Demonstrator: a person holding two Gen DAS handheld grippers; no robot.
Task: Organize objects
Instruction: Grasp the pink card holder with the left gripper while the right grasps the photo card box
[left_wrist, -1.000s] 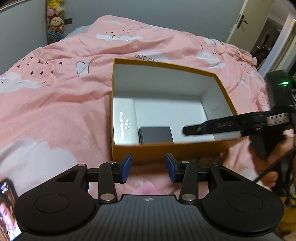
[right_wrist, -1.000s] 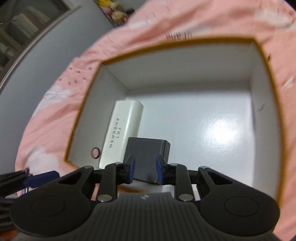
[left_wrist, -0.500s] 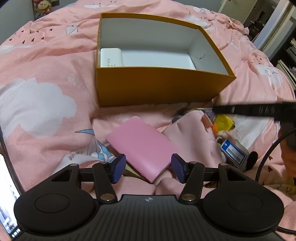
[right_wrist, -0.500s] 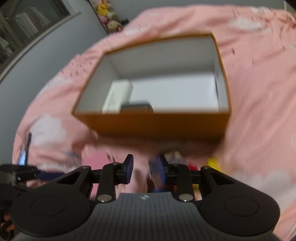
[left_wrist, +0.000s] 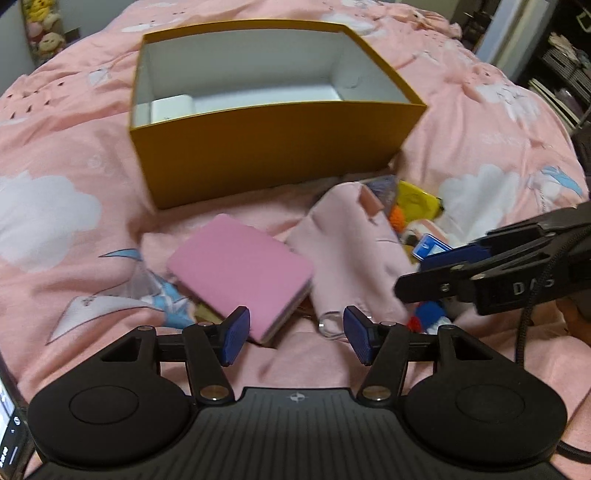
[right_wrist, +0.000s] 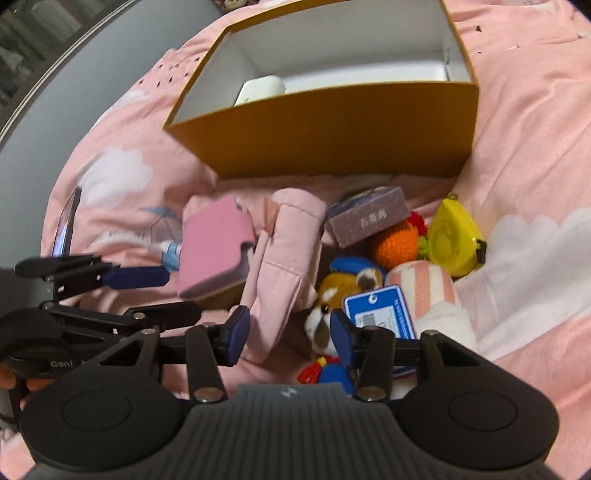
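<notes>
Pink wallet-like case (left_wrist: 240, 267) lies on the bed (left_wrist: 74, 155) just in front of the orange box (left_wrist: 273, 144), and the left tool (left_wrist: 295, 334) hangs over its near corner, pads spread, nothing held. I'd straddle the short edge squarely before closing, since the slim case sits tilted on something I can't make out. Right tool (right_wrist: 290, 334) is also agape and empty, above the pink pouch (right_wrist: 284, 258) beside the plush toys (right_wrist: 340, 291).

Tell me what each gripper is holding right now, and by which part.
Nothing is held. The left gripper is open just short of the pink notebook; the right gripper is open above the plush fox.
</notes>
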